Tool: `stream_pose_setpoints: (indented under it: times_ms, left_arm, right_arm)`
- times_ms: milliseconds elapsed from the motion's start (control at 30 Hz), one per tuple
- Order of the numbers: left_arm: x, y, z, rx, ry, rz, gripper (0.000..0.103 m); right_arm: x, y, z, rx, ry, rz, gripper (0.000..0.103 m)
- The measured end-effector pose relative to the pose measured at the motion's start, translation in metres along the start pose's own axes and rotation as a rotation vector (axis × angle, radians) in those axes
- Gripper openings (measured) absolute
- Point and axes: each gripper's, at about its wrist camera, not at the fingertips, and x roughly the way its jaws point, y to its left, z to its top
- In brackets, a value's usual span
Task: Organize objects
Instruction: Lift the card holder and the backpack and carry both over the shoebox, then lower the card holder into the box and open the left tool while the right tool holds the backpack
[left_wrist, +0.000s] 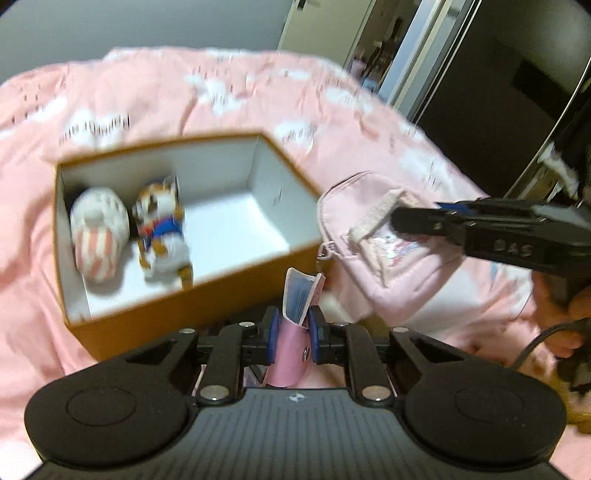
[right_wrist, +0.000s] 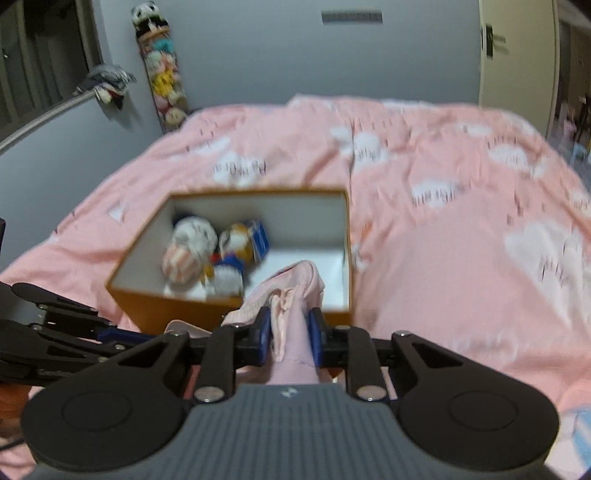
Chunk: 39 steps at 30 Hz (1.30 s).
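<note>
The left tongs (left_wrist: 291, 328) are clenching a small pink snap-case (left_wrist: 286, 354) with a blue-and-white card sticking out of it, while the right tongs (right_wrist: 289, 334) are pinching the soft top fabric of the pink backpack (left_wrist: 373, 240), both hovering just beside the orange box (left_wrist: 207, 306) on the bed (right_wrist: 443, 221). The backpack is looking light and floppy, sagging under its grip, so its webbing handle seems the surer hold; the case looks stiff, light and a little slick
</note>
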Motion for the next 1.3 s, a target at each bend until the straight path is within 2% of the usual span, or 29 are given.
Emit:
stream_pose_setpoints:
  times_ms: [200,333,533,667,767,1033,1100,1300]
  left_arm:
    - [-0.025,0.012,0.046,-0.025,-0.093,0.004,0.018]
    - [-0.014,0.025,0.078,-0.048,-0.115,0.03,0.018]
    - [0.061,0.055,0.112,-0.108,-0.01,0.065,0.018]
    - [0.102,0.08,0.117,-0.183,0.036,0.071,0.018]
    - [0.131,0.096,0.12,-0.236,0.068,0.072,0.018]
    - [0.175,0.126,0.119,-0.353,0.114,0.035,0.018]
    - [0.18,0.128,0.12,-0.352,0.126,0.046,0.018]
    - [0.19,0.122,0.122,-0.254,0.154,0.168,0.02]
  right_arm:
    - [0.007,-0.003,0.039,-0.014,-0.089,-0.004,0.022]
    - [0.033,-0.005,0.059,-0.016,-0.099,-0.018,0.022]
    - [0.078,-0.008,0.071,-0.03,-0.061,-0.045,0.022]
    - [0.107,-0.007,0.072,-0.087,-0.038,-0.106,0.022]
    - [0.124,-0.011,0.073,-0.079,-0.013,-0.096,0.022]
    - [0.156,-0.013,0.07,-0.105,0.026,-0.106,0.022]
    - [0.162,-0.012,0.068,-0.114,0.035,-0.105,0.022]
    - [0.171,-0.008,0.065,-0.135,0.052,-0.095,0.022]
